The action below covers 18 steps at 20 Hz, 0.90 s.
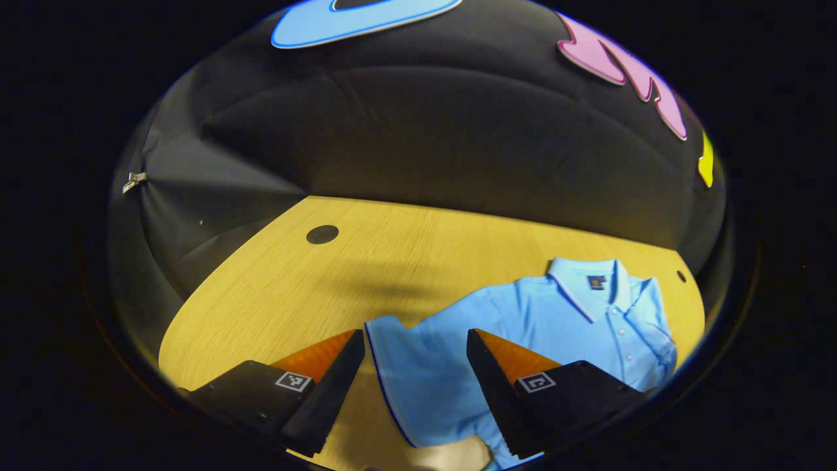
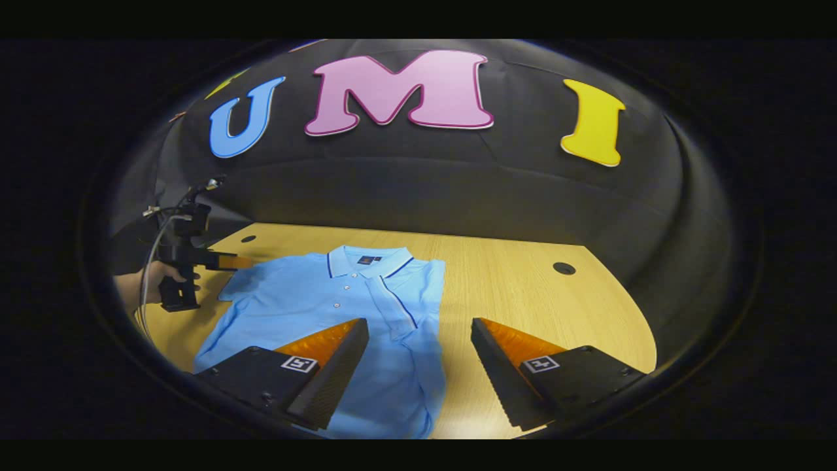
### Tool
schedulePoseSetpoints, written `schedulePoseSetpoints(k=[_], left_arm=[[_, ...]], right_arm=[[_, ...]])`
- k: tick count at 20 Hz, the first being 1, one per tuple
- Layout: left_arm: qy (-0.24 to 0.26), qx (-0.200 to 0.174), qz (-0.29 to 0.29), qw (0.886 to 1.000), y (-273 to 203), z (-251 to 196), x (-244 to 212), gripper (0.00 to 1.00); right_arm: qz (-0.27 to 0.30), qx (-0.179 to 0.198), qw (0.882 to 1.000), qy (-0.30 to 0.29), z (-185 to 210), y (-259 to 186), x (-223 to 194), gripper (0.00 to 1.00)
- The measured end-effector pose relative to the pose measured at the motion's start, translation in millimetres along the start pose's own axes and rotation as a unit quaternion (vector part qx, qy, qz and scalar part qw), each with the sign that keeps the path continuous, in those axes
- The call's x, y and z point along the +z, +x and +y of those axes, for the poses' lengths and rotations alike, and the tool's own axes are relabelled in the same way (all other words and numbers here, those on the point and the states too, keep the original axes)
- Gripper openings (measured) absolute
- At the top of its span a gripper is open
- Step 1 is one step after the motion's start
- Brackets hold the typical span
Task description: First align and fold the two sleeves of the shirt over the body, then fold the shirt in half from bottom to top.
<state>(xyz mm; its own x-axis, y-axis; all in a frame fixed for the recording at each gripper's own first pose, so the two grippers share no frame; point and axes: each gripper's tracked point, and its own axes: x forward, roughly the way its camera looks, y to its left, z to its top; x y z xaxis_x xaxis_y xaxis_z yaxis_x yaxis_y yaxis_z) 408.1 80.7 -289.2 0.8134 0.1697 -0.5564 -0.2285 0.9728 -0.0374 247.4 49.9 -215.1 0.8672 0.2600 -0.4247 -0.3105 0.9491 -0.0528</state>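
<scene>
While it lies flat, the shirt (image 2: 340, 307) points collar (image 2: 369, 260) toward the wall

Light blue shirt (image 2: 314, 307) on yellow wood-grain table (image 2: 523, 288)
Collar (image 2: 369, 260) edged with dark blue piping; white buttons; black booth wall.

one light blue polo shirt (image 2: 340, 307), one wooden table (image 2: 523, 288), two tools, left tool (image 1: 415, 366), right tool (image 2: 418, 356)

Both tools hold their fingers spread wide: left tool (image 1: 415, 373), right tool (image 2: 418, 363); a hand (image 2: 147, 284) grips the left tool's handle.
</scene>
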Motion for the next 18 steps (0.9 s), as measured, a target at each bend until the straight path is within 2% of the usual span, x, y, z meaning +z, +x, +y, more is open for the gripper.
schedulePoseSetpoints(k=[3, 7, 8, 13, 14, 18], left_arm=[[0.001, 0.008, 0.028, 1.000, 16, 0, -13, 0.98], [0.003, 0.000, 0.024, 1.000, 19, -4, -13, 0.99], [0.007, -0.007, 0.022, 1.000, 19, -7, -12, 0.95], [0.012, -0.013, 0.011, 1.000, 19, -24, -6, 0.12], [0.015, -0.007, 0.012, 1.000, 20, -24, -6, 0.06], [0.061, 0.022, 0.003, 0.998, 4, -38, 6, 0.06]], right_arm=[[0.003, -0.019, 1.000, 0.015, -15, -4, -6, 0.98], [0.029, -0.034, 0.998, 0.038, -34, -5, -29, 0.98], [0.035, -0.040, 0.998, 0.041, -39, -5, -35, 0.98], [0.049, -0.041, 0.996, 0.068, -47, -10, -51, 0.98], [0.049, -0.037, 0.996, 0.067, -45, -10, -50, 0.98], [0.039, -0.028, 0.997, 0.055, -41, -14, -48, 0.98]])
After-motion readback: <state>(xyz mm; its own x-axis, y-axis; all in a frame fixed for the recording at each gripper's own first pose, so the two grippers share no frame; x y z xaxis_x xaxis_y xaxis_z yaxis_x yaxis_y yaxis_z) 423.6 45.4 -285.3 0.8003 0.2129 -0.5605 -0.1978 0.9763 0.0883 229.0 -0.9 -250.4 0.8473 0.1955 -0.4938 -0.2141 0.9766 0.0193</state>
